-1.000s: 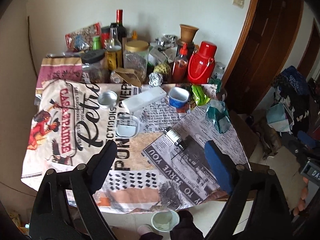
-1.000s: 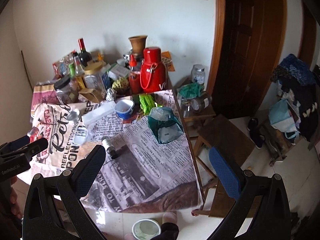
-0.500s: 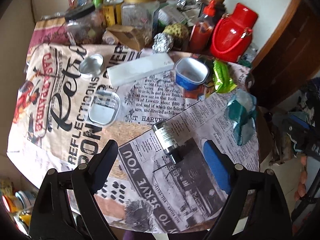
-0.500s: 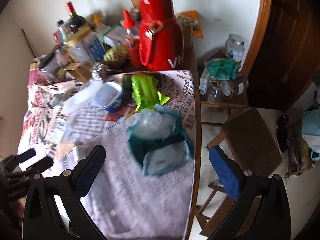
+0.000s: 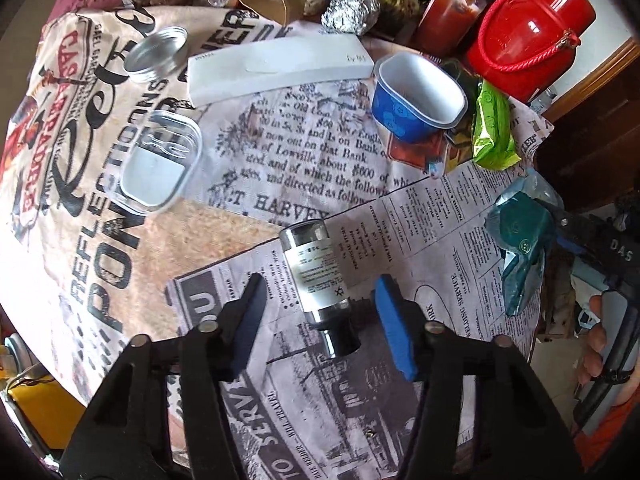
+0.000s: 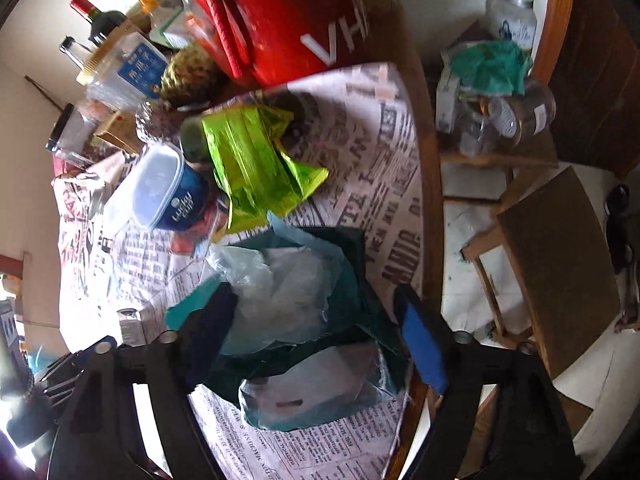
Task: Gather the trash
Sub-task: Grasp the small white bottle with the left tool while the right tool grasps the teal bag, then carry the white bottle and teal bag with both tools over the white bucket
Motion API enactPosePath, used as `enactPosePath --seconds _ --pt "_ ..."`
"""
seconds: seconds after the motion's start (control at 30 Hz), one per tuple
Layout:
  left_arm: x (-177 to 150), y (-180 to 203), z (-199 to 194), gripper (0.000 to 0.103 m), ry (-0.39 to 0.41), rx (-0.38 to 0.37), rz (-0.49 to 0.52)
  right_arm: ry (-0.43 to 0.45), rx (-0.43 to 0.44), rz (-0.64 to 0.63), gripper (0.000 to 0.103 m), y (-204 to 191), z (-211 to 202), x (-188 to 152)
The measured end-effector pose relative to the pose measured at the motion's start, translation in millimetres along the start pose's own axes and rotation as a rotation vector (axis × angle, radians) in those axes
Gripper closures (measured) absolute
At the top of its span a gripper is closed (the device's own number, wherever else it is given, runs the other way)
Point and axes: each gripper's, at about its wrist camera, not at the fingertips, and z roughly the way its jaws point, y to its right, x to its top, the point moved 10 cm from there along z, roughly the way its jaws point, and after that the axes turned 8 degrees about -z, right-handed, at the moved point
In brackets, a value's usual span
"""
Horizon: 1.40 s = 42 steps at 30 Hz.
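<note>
Wooden table (image 6: 424, 184) under newspaper-print cloth (image 5: 280, 168); small bottle (image 5: 316, 276), blue cup (image 5: 416, 100) on it.

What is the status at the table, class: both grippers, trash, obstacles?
Left gripper closing, open astride small glass bottle. Right gripper closing around teal plastic bag, not yet pinched. Nothing blocking.

Bare newsprint tabletop (image 5: 420, 240) lay open at lower centre; jars, a red jug (image 5: 528, 36) and a blue tub (image 5: 416, 96) crowded the upper frame.
</note>
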Motion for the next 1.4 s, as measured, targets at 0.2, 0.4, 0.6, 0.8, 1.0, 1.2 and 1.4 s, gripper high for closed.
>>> enactPosePath --seconds 0.2,0.4,0.6,0.8,1.0,1.2,1.4 --pt "1 -3 16 0.070 -0.047 -0.017 -0.055 0.032 0.006 -0.048 0.056 -13 -6 0" --pt "-2 -1 20 0.075 -0.059 -0.094 -0.078 0.015 0.025 -0.097 0.073 -21 -10 -2" --pt "-11 -3 6 0.076 -0.019 -0.104 -0.055 0.065 0.012 -0.128 0.081 -30 -30 -8" --pt "-9 3 -35 0.076 0.065 -0.117 0.005 0.158 0.016 -0.070 0.084 -42 -67 -12" --pt "-10 -5 -96 0.076 0.178 -0.158 0.068 0.278 -0.038 -0.090 0.084 -74 -112 -26" --pt "-39 -30 -159 0.076 0.279 -0.225 0.144 0.400 -0.094 -0.094 0.084 -119 -157 -59" --pt "-81 -72 -217 0.076 0.354 -0.284 0.229 0.506 -0.135 -0.095 0.085 -172 -188 -109"
